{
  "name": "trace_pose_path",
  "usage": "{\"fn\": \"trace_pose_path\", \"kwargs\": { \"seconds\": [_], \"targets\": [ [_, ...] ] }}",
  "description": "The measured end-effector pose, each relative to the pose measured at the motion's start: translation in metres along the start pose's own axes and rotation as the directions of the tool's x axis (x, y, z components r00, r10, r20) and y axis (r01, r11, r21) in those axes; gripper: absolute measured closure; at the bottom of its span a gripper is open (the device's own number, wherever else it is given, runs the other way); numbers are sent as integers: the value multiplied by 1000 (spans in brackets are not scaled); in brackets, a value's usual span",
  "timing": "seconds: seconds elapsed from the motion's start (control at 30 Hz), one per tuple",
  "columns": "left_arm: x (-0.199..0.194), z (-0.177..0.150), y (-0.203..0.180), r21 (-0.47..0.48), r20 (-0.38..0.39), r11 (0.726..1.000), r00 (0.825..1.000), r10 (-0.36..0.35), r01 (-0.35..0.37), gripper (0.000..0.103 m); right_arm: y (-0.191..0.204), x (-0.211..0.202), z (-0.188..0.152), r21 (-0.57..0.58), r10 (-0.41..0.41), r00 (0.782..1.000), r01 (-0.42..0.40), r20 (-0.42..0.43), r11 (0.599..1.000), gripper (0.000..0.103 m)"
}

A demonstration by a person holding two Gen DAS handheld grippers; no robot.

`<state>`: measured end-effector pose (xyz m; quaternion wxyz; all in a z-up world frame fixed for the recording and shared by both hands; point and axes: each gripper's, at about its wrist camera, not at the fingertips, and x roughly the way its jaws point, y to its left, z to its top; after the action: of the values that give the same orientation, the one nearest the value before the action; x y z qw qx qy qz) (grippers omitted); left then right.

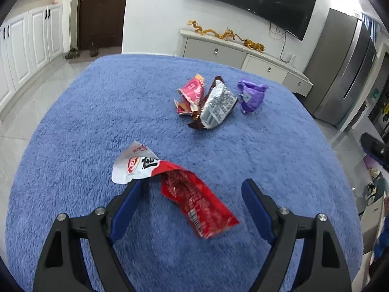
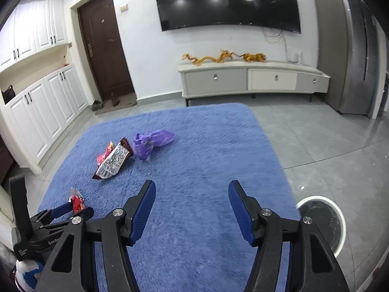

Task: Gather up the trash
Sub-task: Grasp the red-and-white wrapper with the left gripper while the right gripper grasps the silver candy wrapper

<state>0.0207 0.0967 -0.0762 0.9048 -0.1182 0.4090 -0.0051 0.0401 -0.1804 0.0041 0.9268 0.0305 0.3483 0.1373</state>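
I see four pieces of trash on the blue rug [image 1: 97,112]. Nearest me lies a red and white wrapper [image 1: 180,185], torn open and crumpled, its white end curling up. Farther off, three pieces cluster together: a crumpled pink wrapper [image 1: 190,96], a brown and silver wrapper [image 1: 216,105] lying flat with its printed silver face up and overlapping the pink one, and just beside it a scrunched purple bag [image 1: 250,95].
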Motion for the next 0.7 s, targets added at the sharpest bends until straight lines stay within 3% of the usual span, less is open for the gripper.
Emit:
{"fn": "trace_pose_path", "kwargs": {
  "seconds": [0.13, 0.37, 0.5, 0.7],
  "targets": [
    [6, 8, 11, -25, -9, 999, 1000, -23, 23, 36, 16, 26, 6, -17, 51, 998, -52, -45, 998, 43],
    [15, 24, 33, -27, -14, 998, 998, -61, 60, 70, 50, 70, 16, -48, 129, 985, -135, -117, 990, 43],
    [21, 35, 50, -48, -8, 996, 997, -75, 74, 77, 68, 96, 20, -42, 166, 975, -174, -150, 984, 43],
    [23, 36, 63, -77, 3, 989, 992, -129, 129, 77, 86, 130, 30, 53, 239, 956, -233, -170, 971, 43]
  ]
}}
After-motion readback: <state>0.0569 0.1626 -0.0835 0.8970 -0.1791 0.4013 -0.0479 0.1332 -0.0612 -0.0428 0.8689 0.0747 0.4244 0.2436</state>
